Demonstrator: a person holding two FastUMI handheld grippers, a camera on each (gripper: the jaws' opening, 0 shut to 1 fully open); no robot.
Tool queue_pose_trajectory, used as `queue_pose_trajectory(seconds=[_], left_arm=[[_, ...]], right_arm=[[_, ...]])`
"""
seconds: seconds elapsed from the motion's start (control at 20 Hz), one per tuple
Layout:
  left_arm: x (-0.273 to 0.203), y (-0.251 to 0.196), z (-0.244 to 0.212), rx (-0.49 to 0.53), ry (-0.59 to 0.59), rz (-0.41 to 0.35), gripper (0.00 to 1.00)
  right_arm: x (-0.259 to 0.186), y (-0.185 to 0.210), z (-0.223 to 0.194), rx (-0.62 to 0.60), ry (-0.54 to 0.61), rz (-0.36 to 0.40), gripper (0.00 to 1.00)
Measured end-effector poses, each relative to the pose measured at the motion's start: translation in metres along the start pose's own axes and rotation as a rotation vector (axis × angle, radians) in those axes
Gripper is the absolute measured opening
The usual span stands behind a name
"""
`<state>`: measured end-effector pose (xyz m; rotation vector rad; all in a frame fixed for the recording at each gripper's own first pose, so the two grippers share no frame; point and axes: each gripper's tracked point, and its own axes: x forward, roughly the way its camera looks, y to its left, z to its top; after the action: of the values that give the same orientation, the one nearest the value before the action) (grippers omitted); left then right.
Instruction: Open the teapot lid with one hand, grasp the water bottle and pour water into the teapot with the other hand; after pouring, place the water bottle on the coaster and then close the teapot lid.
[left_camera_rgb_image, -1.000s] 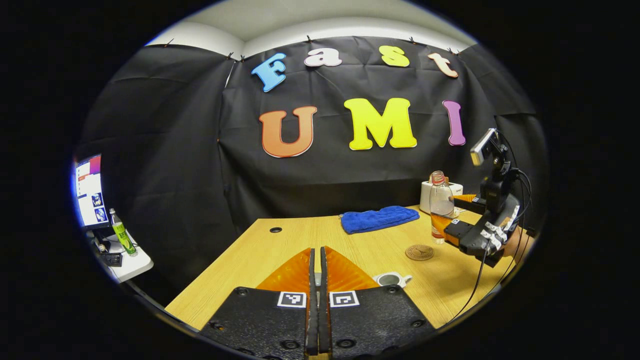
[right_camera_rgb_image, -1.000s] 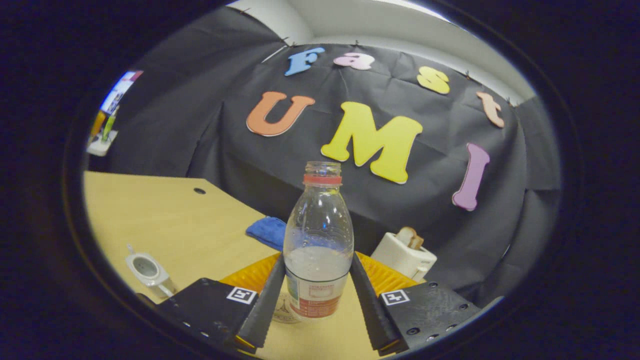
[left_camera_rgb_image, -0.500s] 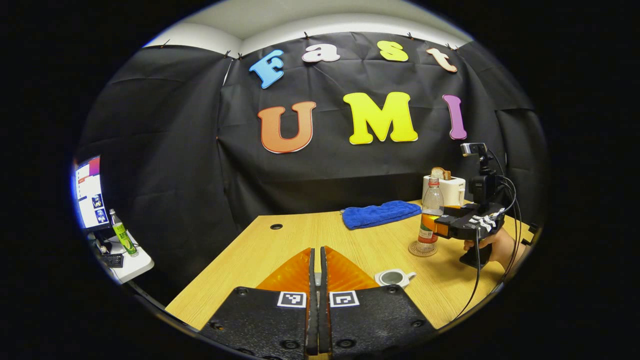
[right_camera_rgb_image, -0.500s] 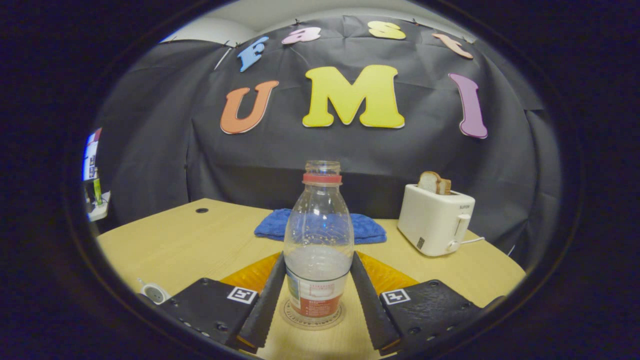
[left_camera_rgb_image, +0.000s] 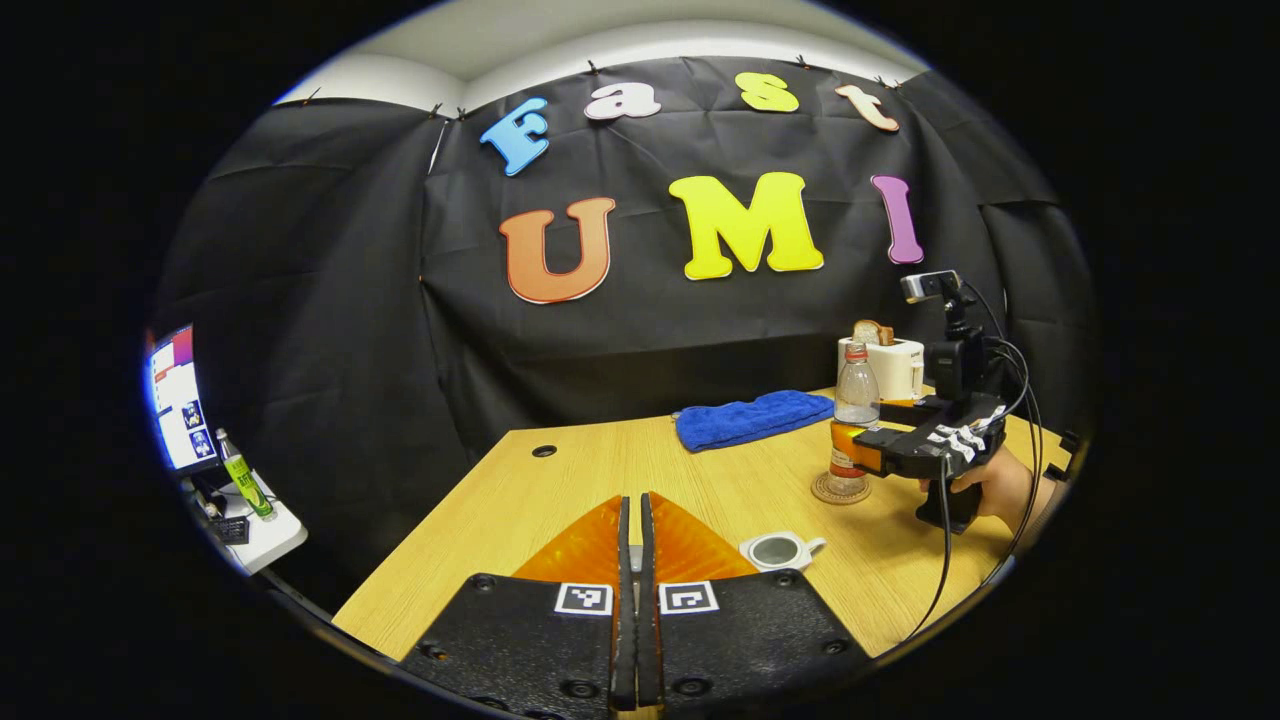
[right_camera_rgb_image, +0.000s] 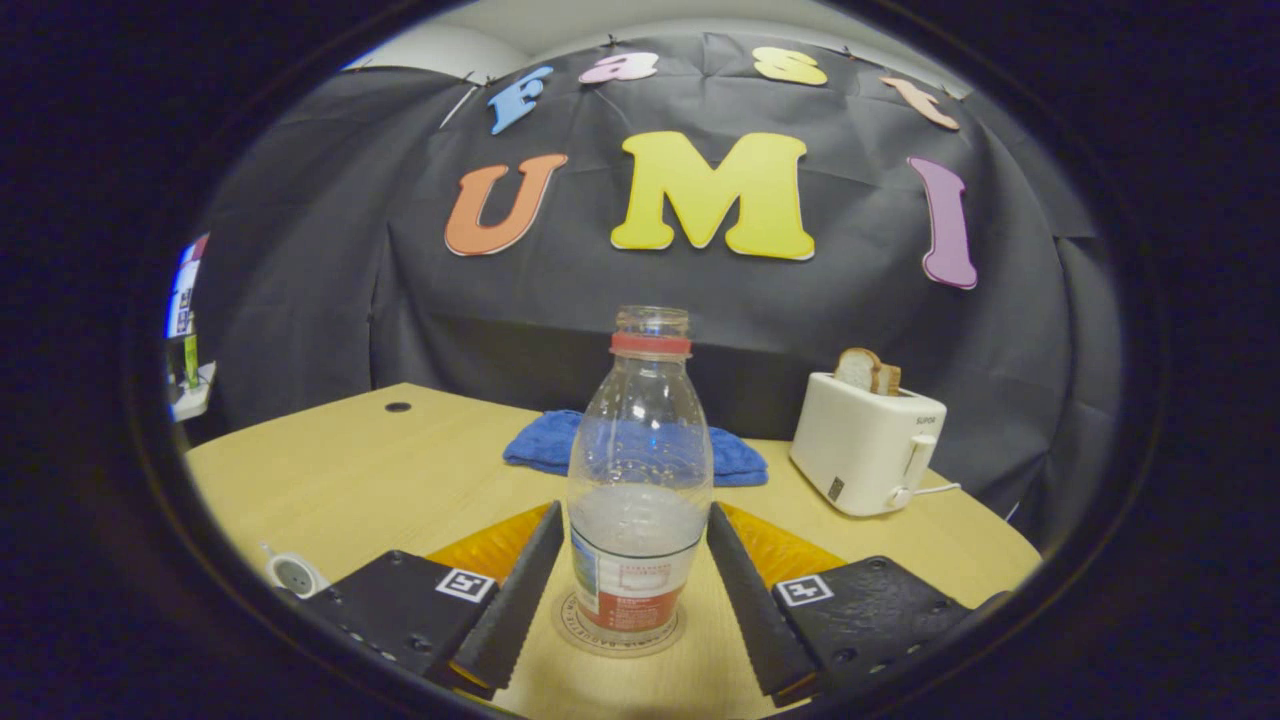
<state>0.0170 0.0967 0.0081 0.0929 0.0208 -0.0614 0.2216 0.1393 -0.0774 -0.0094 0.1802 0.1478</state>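
- Left gripper (left_camera_rgb_image: 631, 600): fingers pressed together at the bottom of the left gripper view, nothing visible between them. It hovers over the near edge of the wooden bench (left_camera_rgb_image: 560, 500).
- Far left of the left gripper view, off the bench: a lit monitor (left_camera_rgb_image: 175, 395) and a green bottle (left_camera_rgb_image: 240, 478) on a small white side table (left_camera_rgb_image: 262, 535).
- Teapot (left_camera_rgb_image: 776, 549): small, white, lid off, mouth open; it sits on the bench just right of the left fingers. In the right gripper view it sits at the low left edge (right_camera_rgb_image: 293, 573).
- Teapot lid: cannot tell where it is.
- Blue towel (left_camera_rgb_image: 752, 418): lies at the back of the bench, between the teapot and the wall.
- Water bottle (right_camera_rgb_image: 640, 480): upright, uncapped, partly full, standing on the round coaster (right_camera_rgb_image: 620, 630). From the left gripper view it stands right of the towel (left_camera_rgb_image: 851, 430).
- Right gripper (right_camera_rgb_image: 634, 590): fingers spread to either side of the bottle's lower body, a gap showing on each side, so not clamping. A hand (left_camera_rgb_image: 990, 485) holds the gripper's handle.
- White toaster (right_camera_rgb_image: 865, 450) with bread in its slot: back right corner of the bench, behind the bottle.
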Motion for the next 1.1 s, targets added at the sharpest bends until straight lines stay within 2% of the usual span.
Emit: queue_pose_trajectory(seconds=[0.2,0.3,0.35,0.4,0.6,0.65,0.8,1.05,1.1], left_arm=[[0.004,0.001,-0.005,-0.020,0.014,0.006,0.03],[0.008,-0.003,-0.007,-0.030,0.021,0.001,0.03],[0.010,-0.005,-0.010,-0.037,0.031,-0.001,0.03],[0.012,-0.007,-0.014,-0.044,0.045,0.000,0.03],[0.020,-0.022,-0.020,-0.059,0.065,-0.022,0.03],[0.022,-0.029,-0.021,-0.072,0.066,-0.034,0.03],[0.030,-0.049,-0.026,-0.118,0.081,-0.047,0.04],[0.048,-0.089,-0.035,-0.144,0.077,-0.125,0.04],[0.053,-0.094,-0.038,-0.148,0.076,-0.136,0.04]], right_arm=[[-0.013,-0.004,0.011,0.023,-0.040,0.010,0.98],[-0.024,-0.005,0.019,0.027,-0.062,0.023,0.95],[-0.032,-0.010,0.022,0.026,-0.074,0.021,0.98],[-0.039,-0.014,0.025,0.025,-0.086,0.020,0.95],[-0.072,-0.032,0.030,0.002,-0.126,0.004,0.95],[-0.078,-0.037,0.029,-0.013,-0.133,-0.004,0.98],[-0.098,-0.055,0.022,-0.085,-0.147,-0.050,0.95],[-0.127,-0.073,0.007,-0.181,-0.171,-0.094,0.95],[-0.132,-0.078,0.006,-0.184,-0.181,-0.104,0.98]])
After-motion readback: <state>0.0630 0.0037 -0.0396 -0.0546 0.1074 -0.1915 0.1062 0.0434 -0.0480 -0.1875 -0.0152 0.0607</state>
